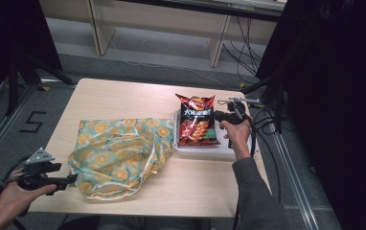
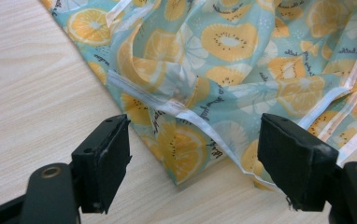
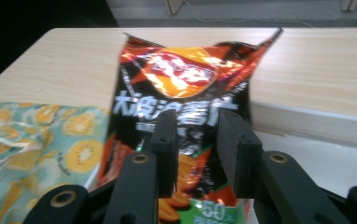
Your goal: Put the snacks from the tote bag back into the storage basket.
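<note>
A red and black chip bag [image 1: 198, 122] lies tilted in a white tray [image 1: 219, 149] at the table's right. My right gripper [image 1: 217, 115] is at the bag's right edge, a hand behind it. In the right gripper view the jaws [image 3: 195, 135] stand partly apart, astride the bag's front [image 3: 181, 79]; the pads do not visibly pinch it. A crumpled fruit-print plastic bag [image 1: 119, 153] lies in the middle of the table. My left gripper [image 1: 68, 179] is by its near left corner. In the left gripper view it [image 2: 195, 144] is wide open over the bag's hem [image 2: 237, 56].
The wooden table [image 1: 123, 96] has bare room at the back left and front right. The tray's wall [image 3: 307, 121] rises to the right of the chip bag. Cables and black stands crowd the floor at the far right; shelving legs stand behind the table.
</note>
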`<state>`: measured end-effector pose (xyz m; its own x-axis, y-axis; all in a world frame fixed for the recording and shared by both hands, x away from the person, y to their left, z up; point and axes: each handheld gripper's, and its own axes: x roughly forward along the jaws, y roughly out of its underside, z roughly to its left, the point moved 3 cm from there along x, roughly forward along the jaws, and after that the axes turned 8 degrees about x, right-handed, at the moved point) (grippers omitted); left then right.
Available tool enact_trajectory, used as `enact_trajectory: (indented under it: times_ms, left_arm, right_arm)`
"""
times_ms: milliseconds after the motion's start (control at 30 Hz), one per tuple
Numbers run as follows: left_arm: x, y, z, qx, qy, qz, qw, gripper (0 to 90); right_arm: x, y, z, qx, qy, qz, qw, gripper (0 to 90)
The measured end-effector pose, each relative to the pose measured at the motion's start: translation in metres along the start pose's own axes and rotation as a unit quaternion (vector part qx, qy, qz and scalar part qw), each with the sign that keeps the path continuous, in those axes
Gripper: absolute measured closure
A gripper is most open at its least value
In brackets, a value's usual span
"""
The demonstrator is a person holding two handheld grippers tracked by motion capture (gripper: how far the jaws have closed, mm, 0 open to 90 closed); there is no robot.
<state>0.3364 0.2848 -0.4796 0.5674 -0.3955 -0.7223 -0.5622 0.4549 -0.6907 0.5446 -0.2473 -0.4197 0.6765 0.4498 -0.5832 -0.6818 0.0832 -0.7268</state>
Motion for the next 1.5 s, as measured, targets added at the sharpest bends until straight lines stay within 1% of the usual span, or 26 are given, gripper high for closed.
enact_trajectory:
  times_ms: [133, 267, 400, 467, 500, 533, 567, 667, 700, 800, 867, 900, 1000, 1033, 1067, 1100, 1133, 1167, 1200, 1233, 1300, 1333, 1400, 1433, 1467, 1500]
  left_arm:
    - [-0.001, -0.001, -0.001, 0.007, -0.001, 0.003, 1.0000, 24.8]
    - [-0.002, -0.002, -0.003, 0.000, -0.003, -0.003, 1.0000, 24.2]
    - [-0.002, -0.001, -0.006, -0.012, -0.003, -0.014, 0.9998, 23.4]
    - [-0.004, 0.000, -0.006, -0.003, -0.005, -0.006, 1.0000, 22.7]
    - [-0.003, 0.000, -0.008, -0.007, -0.004, -0.010, 0.9999, 22.7]
    - [-0.004, 0.000, -0.008, 0.001, -0.008, -0.006, 0.9999, 22.5]
    - [-0.003, 0.000, -0.010, -0.009, -0.003, -0.014, 0.9999, 22.3]
    - [-0.004, 0.000, -0.010, 0.001, -0.004, -0.004, 1.0000, 21.6]
    - [-0.004, -0.001, -0.010, 0.000, -0.007, -0.012, 0.9999, 21.3]
    - [-0.006, -0.002, -0.007, 0.007, -0.012, -0.024, 0.9996, 19.5]
    - [-0.006, -0.001, -0.010, -0.014, -0.008, -0.024, 0.9996, 19.7]
    - [-0.007, -0.001, -0.010, -0.004, -0.008, -0.022, 0.9997, 19.7]
    - [-0.008, -0.004, -0.008, 0.026, -0.010, -0.029, 0.9992, 19.7]
    - [-0.009, -0.004, -0.012, 0.008, -0.009, -0.034, 0.9993, 19.7]
    - [-0.009, -0.006, -0.008, 0.039, -0.013, -0.037, 0.9984, 19.8]
    - [-0.008, -0.006, -0.013, 0.008, -0.009, -0.039, 0.9992, 19.7]
    - [-0.010, -0.006, -0.009, 0.046, -0.010, -0.027, 0.9985, 19.7]
    - [-0.008, -0.006, -0.012, 0.028, -0.010, -0.040, 0.9988, 19.8]
    - [-0.010, -0.006, -0.008, 0.063, -0.010, -0.024, 0.9977, 19.7]
    - [-0.009, -0.005, -0.012, 0.036, -0.008, -0.027, 0.9990, 19.7]
    - [-0.008, -0.005, -0.015, 0.015, -0.007, -0.034, 0.9993, 19.7]
    - [-0.008, -0.005, -0.015, 0.014, -0.008, -0.035, 0.9993, 19.7]
    - [-0.007, -0.005, -0.015, 0.012, -0.008, -0.038, 0.9992, 19.7]
    - [-0.007, -0.006, -0.012, 0.036, -0.013, -0.036, 0.9986, 19.7]
    - [-0.008, -0.005, -0.014, 0.021, -0.010, -0.033, 0.9992, 19.7]
    - [-0.009, -0.006, -0.011, 0.047, -0.014, -0.027, 0.9984, 19.7]
  right_arm:
    - [-0.010, 0.003, 0.011, -0.030, -0.016, -0.007, 0.9994, 63.3]
    - [-0.021, 0.008, 0.024, -0.026, -0.045, -0.028, 0.9983, 57.5]
    - [-0.027, 0.017, 0.035, -0.033, -0.053, -0.033, 0.9975, 53.1]
    - [-0.027, 0.022, 0.041, -0.045, -0.056, -0.026, 0.9971, 51.0]
    - [-0.030, 0.026, 0.047, -0.028, -0.061, -0.019, 0.9976, 50.8]
    - [-0.029, 0.026, 0.046, -0.049, -0.063, -0.023, 0.9966, 49.8]
    - [-0.029, 0.030, 0.051, -0.049, -0.066, -0.018, 0.9965, 48.9]
    - [-0.029, 0.037, 0.058, -0.064, -0.075, -0.008, 0.9951, 47.2]
    - [-0.030, 0.040, 0.063, -0.049, -0.077, -0.005, 0.9959, 46.9]
    - [-0.030, 0.043, 0.067, -0.068, -0.085, -0.003, 0.9940, 46.0]
    - [-0.030, 0.046, 0.072, -0.071, -0.091, -0.001, 0.9933, 45.3]
    - [-0.030, 0.048, 0.076, -0.058, -0.096, 0.004, 0.9937, 45.2]
    - [-0.030, 0.051, 0.081, -0.077, -0.101, -0.001, 0.9918, 44.6]
    - [-0.031, 0.053, 0.083, -0.077, -0.105, 0.000, 0.9915, 44.4]
    - [-0.031, 0.053, 0.084, -0.087, -0.106, -0.001, 0.9906, 44.2]
    - [-0.032, 0.055, 0.087, -0.077, -0.109, 0.001, 0.9910, 43.5]
    - [-0.033, 0.057, 0.089, -0.080, -0.111, 0.002, 0.9906, 43.1]
    - [-0.033, 0.059, 0.090, -0.086, -0.112, 0.005, 0.9900, 43.0]
    - [-0.034, 0.061, 0.092, -0.087, -0.111, 0.004, 0.9900, 42.9]
    - [-0.033, 0.063, 0.092, -0.093, -0.114, 0.004, 0.9891, 42.6]
    - [-0.034, 0.068, 0.095, -0.087, -0.112, 0.011, 0.9898, 42.3]
    - [-0.033, 0.069, 0.093, -0.102, -0.114, 0.010, 0.9882, 42.3]
    - [-0.033, 0.073, 0.094, -0.097, -0.112, 0.019, 0.9887, 42.1]
    - [-0.031, 0.074, 0.093, -0.105, -0.115, 0.015, 0.9876, 42.1]
    - [-0.031, 0.075, 0.094, -0.100, -0.115, 0.015, 0.9882, 42.1]
    - [-0.031, 0.077, 0.095, -0.099, -0.112, 0.021, 0.9885, 42.1]
